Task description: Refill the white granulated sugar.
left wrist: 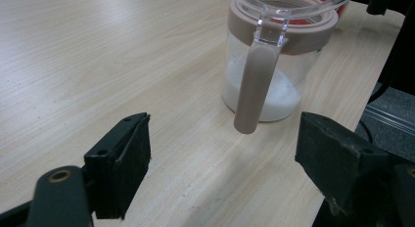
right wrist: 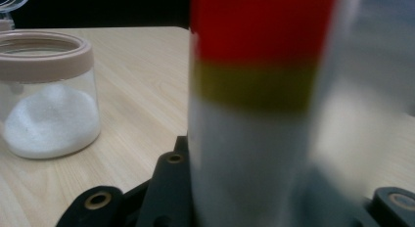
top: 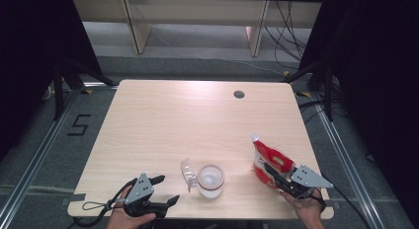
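Observation:
A clear jar (top: 211, 180) with a beige rim holds white powder near the table's front edge. Its clear flip lid (top: 188, 173) hangs open to the jar's left. My right gripper (top: 271, 173) is shut on a red, yellow and white pouch (top: 267, 161), which tilts up to the jar's right with its spout at the top. The right gripper view has the pouch (right wrist: 254, 114) close between the jaws and the jar (right wrist: 49, 100) to the left. My left gripper (top: 167, 189) stands open left of the jar, nothing between its fingers. In its view the jar (left wrist: 274, 65) stands just ahead.
The light wooden table (top: 197, 120) has a round cable hole (top: 239, 94) at the back right. Dark curtains flank the table, with cables on the floor to the right and behind it.

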`<state>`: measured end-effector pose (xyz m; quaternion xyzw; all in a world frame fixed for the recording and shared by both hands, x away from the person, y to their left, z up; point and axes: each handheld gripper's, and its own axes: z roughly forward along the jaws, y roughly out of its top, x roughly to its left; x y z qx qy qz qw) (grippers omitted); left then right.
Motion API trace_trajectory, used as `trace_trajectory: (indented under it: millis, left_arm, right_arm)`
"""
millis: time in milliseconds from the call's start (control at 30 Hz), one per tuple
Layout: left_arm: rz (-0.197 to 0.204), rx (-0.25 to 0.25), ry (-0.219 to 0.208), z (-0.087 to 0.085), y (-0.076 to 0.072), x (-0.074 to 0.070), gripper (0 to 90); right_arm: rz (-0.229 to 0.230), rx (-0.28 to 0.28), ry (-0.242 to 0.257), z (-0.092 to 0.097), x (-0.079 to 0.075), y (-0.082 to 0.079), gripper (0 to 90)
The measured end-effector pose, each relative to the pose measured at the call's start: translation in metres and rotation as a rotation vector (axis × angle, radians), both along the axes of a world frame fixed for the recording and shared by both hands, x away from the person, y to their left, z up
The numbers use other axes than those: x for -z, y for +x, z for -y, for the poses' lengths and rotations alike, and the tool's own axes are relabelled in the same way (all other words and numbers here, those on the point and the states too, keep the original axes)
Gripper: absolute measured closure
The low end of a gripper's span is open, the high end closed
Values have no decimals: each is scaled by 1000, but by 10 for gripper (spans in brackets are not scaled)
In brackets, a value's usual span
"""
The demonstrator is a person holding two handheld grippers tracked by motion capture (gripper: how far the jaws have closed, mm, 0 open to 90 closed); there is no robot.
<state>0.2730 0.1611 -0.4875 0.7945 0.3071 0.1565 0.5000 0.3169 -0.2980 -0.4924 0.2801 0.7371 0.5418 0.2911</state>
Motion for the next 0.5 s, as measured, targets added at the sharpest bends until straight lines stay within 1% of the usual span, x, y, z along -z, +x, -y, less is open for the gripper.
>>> trace_trajectory:
  millis: [33,67,100,133,167,200,233,267,300,333,367,400,433,467,500]
  left_arm:
    - [0,-1,0,0,0,0,204]
    - [-1,-1,0,0,0,0,204]
    - [-1,0,0,0,0,0,204]
    - [-1,-1,-5,0,0,0,204]
    - [-1,2,1,0,0,0,204]
    - [-2,0,-2,0,0,0,204]
    - [-2,0,-2,0,0,0,204]
    - [-3,-2,-5,0,0,0,206]
    - [-4,-3,-6,0,0,0,206]
    - [-2,0,-2,0,0,0,206]
    - [-3,2,-2,0,0,0,207]
    - [-9,1,-6,1,0,0,208]
    - [-9,2,-8,1,0,0,209]
    - [-9,2,-7,1,0,0,211]
    - [-6,2,-5,0,0,0,215]
  right_arm:
    - [0,10,-2,1,0,0,723]
    - [0,0,6,2,0,2,720]
    - [-26,19,22,1,0,-1,717]
    - [-21,12,21,1,-1,0,716]
    - [-22,13,14,0,-1,-1,712]
    - [-23,25,16,0,-1,-2,700]
    - [-37,24,26,0,-2,-2,688]
    - [-36,24,40,0,-2,-3,676]
    - [-32,31,40,1,-3,-4,652]
    - [-29,25,64,1,-4,-4,629]
    - [-39,47,63,2,-6,-7,597]
    - [-16,71,63,3,-7,-8,571]
    - [-40,48,71,3,-7,-9,566]
    - [-61,50,64,4,-8,-12,561]
    - [-50,66,65,4,-8,-13,542]
